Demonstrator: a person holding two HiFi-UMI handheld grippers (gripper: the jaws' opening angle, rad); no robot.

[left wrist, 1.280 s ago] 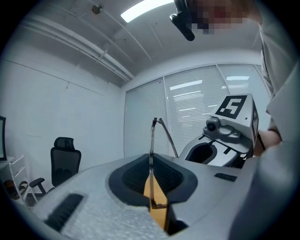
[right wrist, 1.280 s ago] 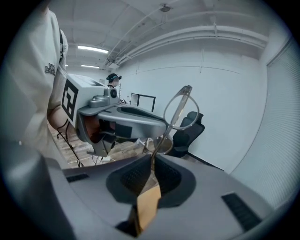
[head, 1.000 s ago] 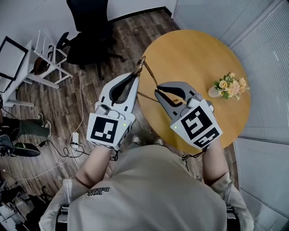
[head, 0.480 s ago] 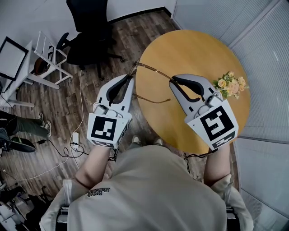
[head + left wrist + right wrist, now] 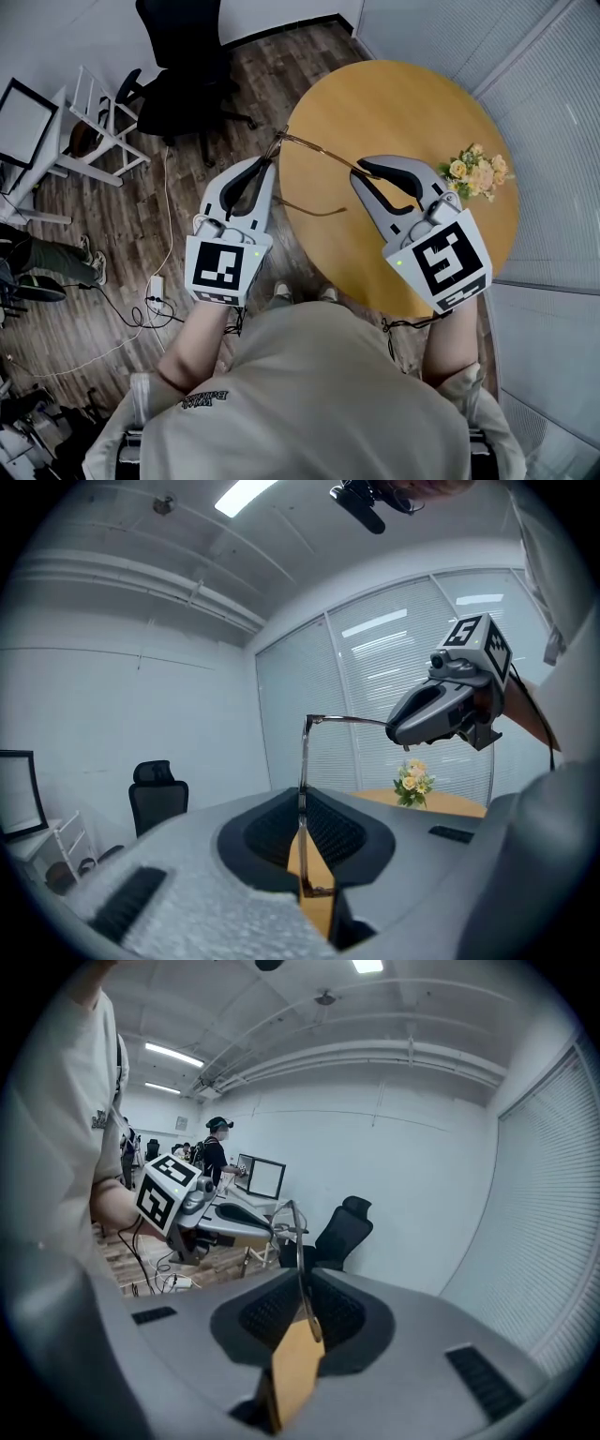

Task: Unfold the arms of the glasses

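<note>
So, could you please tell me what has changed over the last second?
The right gripper, shut on one arm of the glasses, swung out to the person's right over the table, opening that arm away from the frame. The left gripper kept its place, shut on the frame. The other arm still hangs free, and the flowers have not moved.

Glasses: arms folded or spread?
Spread. The left gripper grips the glasses front; the right gripper holds the upper arm out; the lower arm juts out too.
</note>
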